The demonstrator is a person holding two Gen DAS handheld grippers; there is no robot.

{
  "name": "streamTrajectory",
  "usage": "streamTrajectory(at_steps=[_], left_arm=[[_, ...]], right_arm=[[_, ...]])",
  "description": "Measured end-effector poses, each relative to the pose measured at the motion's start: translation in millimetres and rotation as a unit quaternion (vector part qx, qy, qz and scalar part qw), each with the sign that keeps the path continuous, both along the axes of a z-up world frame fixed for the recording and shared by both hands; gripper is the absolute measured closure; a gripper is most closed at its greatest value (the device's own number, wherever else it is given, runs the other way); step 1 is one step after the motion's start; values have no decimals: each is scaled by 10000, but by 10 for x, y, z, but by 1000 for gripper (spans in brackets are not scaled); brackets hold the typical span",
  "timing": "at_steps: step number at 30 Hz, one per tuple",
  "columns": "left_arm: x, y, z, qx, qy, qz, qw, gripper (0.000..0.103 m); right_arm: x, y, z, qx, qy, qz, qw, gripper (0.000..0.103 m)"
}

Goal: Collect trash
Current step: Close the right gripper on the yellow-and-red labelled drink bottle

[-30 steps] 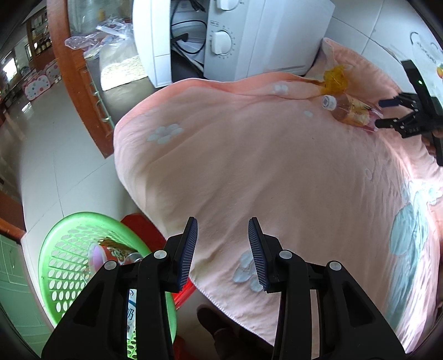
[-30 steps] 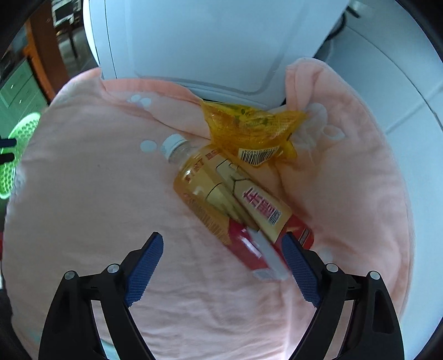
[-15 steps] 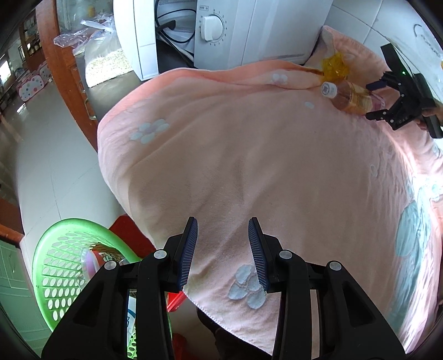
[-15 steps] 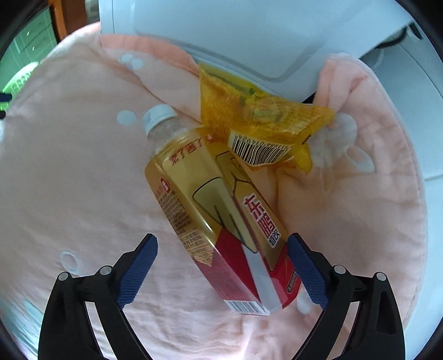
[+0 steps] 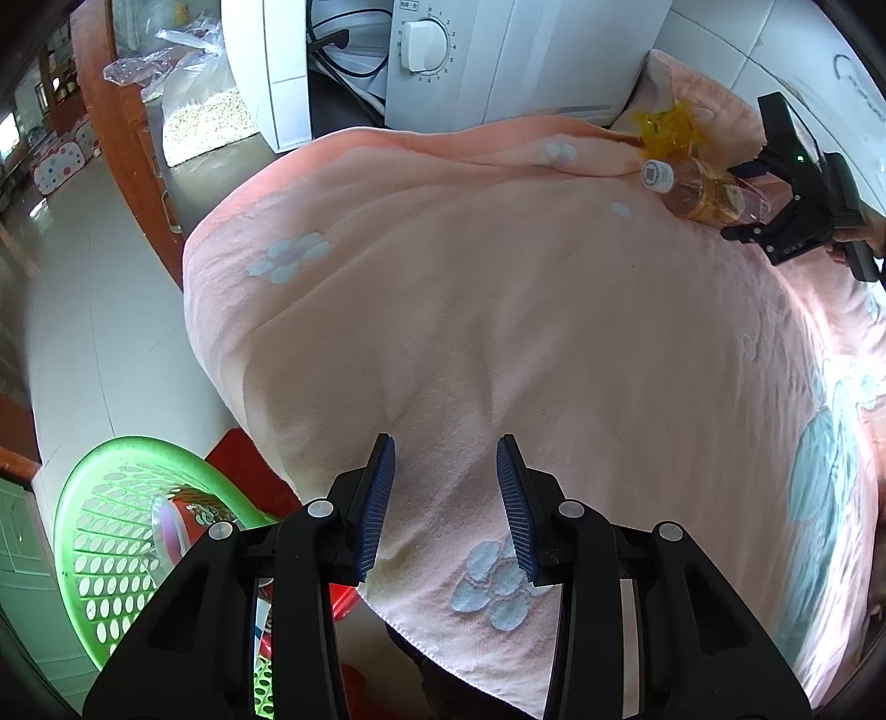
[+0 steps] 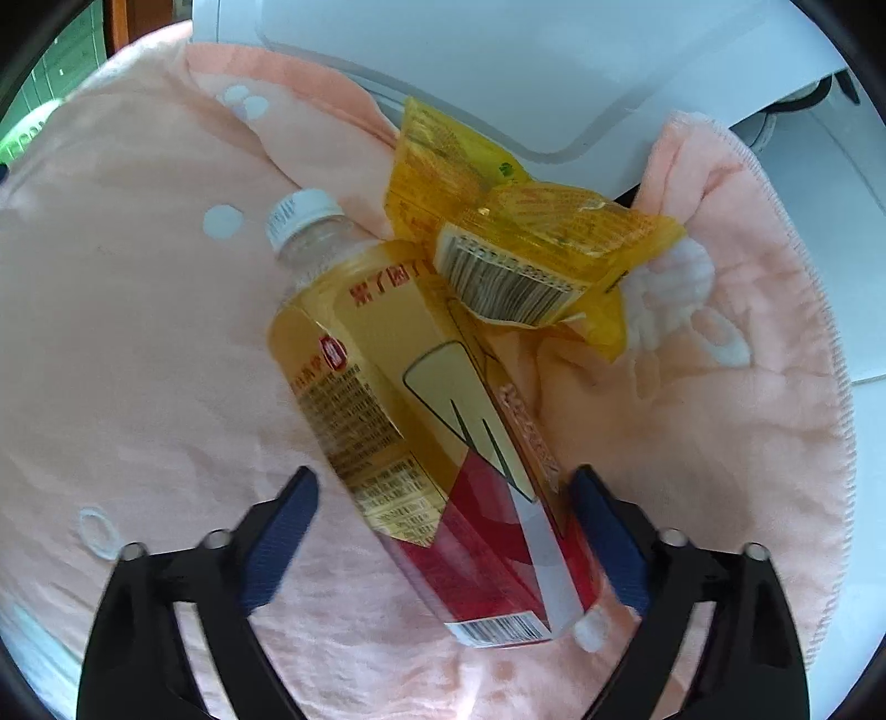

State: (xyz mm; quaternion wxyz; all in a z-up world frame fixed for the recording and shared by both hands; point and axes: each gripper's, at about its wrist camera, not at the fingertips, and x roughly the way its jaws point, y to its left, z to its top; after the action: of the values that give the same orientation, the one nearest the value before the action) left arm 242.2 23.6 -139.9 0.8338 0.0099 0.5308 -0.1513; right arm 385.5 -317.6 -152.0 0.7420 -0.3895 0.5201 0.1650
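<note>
A plastic bottle (image 6: 421, 399) with a yellow and red label and a white cap lies on the pink towel (image 6: 138, 332), its cap pointing away to the left. A crumpled yellow wrapper (image 6: 531, 243) rests against its shoulder. My right gripper (image 6: 443, 476) straddles the bottle's lower half and its jaws are closing; the right pad is near the label, the left pad still stands clear. From the left wrist the bottle (image 5: 703, 196) and right gripper (image 5: 739, 199) show at the far right. My left gripper (image 5: 446, 443) hovers part open and empty over the towel's near edge.
A green perforated basket (image 5: 111, 531) with some trash in it stands on the floor at lower left, by a red object (image 5: 243, 454). A white appliance with a dial (image 5: 498, 50) stands behind the towel. A wooden cabinet edge (image 5: 127, 127) runs along the left.
The right gripper has come down over the bottle and rolled, then narrowed its jaws around the lower half. The left gripper has barely moved.
</note>
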Motion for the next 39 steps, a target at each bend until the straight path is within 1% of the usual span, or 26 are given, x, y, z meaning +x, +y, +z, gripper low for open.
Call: streamTrajectory(at_steps=[6, 13, 17, 19, 21, 29, 34, 36, 37, 39], left_arm=[[20, -28, 18, -81, 5, -10, 10000, 64], [147, -227, 135, -214, -100, -208, 9995, 64], [255, -431, 249, -309, -226, -417, 9984, 64], [328, -602, 310, -342, -302, -581, 9973, 64], [400, -783, 356, -380, -343, -721, 9961, 64], [778, -1603, 528, -714, -384, -1221, 9892, 64], [888, -2128, 575, -689, -381, -1580, 9843, 64], [889, -2301, 586, -606, -444, -1740, 9819, 52], [885, -2370, 588, -568, -485, -1793, 9810, 52], [897, -2542, 574, -542, -464, -1923, 9787, 51]], right_arm=[[-122, 27, -5, -77, -52, 24, 10000, 26], [-378, -46, 134, 452, 219, -494, 9975, 29], [-604, -158, 179, 897, 424, -931, 9907, 30], [-758, -252, 194, 1190, 561, -1274, 9831, 31], [-890, -317, 206, 1364, 632, -1412, 9785, 32], [-1505, -521, 220, 1675, 750, -1772, 9669, 33], [-1751, -624, 221, 1966, 842, -2080, 9544, 33], [-1769, -732, 193, 2171, 925, -2202, 9465, 33], [-1808, -718, 206, 2235, 959, -2220, 9442, 33], [-1878, -671, 213, 2246, 954, -2242, 9435, 33]])
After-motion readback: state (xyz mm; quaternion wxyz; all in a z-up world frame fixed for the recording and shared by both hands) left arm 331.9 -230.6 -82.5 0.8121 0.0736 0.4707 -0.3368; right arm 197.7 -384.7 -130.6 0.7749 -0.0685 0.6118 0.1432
